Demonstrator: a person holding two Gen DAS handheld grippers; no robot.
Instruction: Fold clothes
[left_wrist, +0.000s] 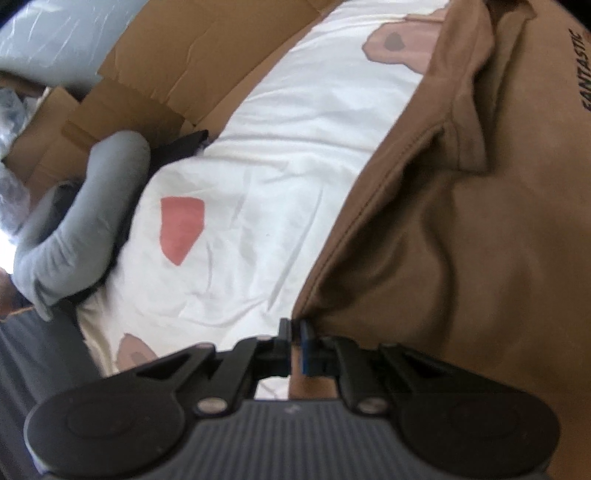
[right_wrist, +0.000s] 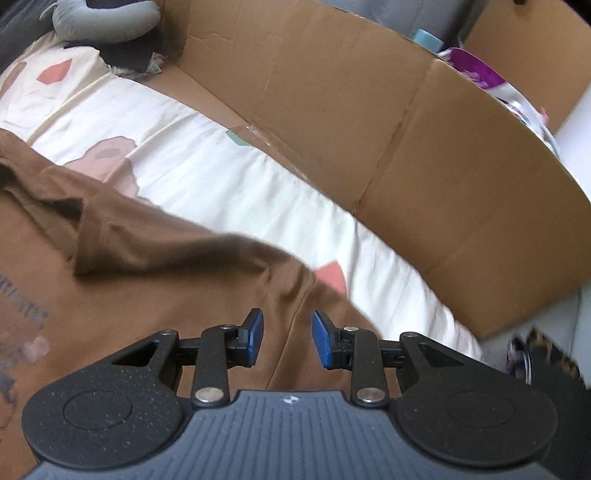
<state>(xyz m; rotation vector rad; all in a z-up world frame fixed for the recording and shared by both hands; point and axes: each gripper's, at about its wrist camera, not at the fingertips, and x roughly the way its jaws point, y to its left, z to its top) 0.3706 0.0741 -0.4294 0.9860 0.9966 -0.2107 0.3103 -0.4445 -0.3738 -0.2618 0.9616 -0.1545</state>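
A brown T-shirt (left_wrist: 461, 240) with dark lettering lies rumpled on a white bedsheet (left_wrist: 277, 147) that has pink and tan patches. My left gripper (left_wrist: 295, 330) is shut on the shirt's hemmed corner, and the cloth stretches away from the pinch toward the upper right. In the right wrist view the same brown T-shirt (right_wrist: 147, 295) spreads over the bedsheet (right_wrist: 221, 177), with a fold bunched across its middle. My right gripper (right_wrist: 288, 332) hovers over the shirt's edge, its blue pads apart and nothing pressed between them.
Flattened cardboard (right_wrist: 369, 129) stands as a wall along the far side of the bed; the cardboard (left_wrist: 177, 55) also shows in the left wrist view. A grey curved pillow (left_wrist: 85, 221) lies at the sheet's end, and the pillow (right_wrist: 103, 18) appears top left. A purple item (right_wrist: 476, 66) sits behind the cardboard.
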